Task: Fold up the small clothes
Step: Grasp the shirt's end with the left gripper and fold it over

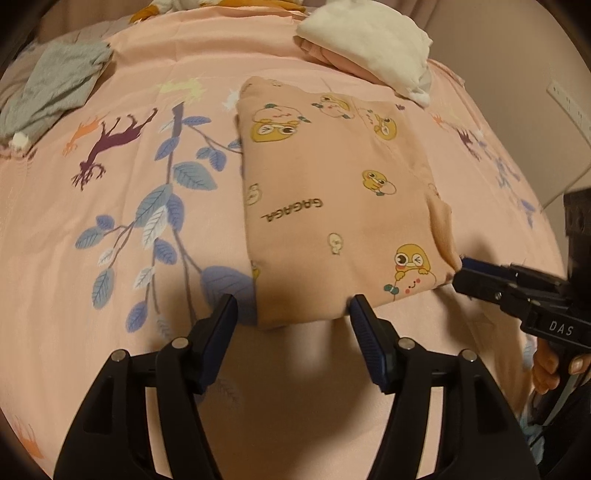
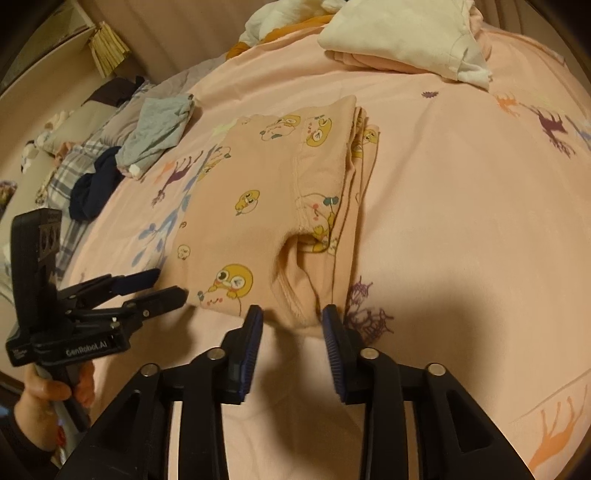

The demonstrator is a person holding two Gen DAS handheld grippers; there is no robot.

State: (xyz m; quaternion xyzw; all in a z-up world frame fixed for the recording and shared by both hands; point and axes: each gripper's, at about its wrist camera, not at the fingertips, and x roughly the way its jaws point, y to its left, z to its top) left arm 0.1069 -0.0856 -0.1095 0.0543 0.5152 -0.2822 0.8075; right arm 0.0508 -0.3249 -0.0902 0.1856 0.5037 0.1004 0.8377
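A folded peach garment point(image 1: 332, 206) printed with yellow cartoon ducks lies flat on the pink bedsheet point(image 1: 110, 221). My left gripper point(image 1: 293, 308) stands open at its near left corner. One fingertip is beside the cloth, the other at its edge. My right gripper point(image 2: 292, 314) is open too, and the garment's point(image 2: 266, 206) near right edge with its layered hem sits loosely between the fingers. From the left wrist view the right gripper point(image 1: 461, 269) reaches the same corner. The left gripper point(image 2: 171, 284) shows at the left of the right wrist view.
A crumpled grey garment point(image 2: 159, 125) and a dark navy one point(image 2: 96, 184) lie at the far left. A folded white-and-pink stack point(image 2: 402, 40) sits at the back, with orange cloth point(image 2: 280, 29) behind it. A person's hand point(image 2: 44, 398) holds the left gripper's handle.
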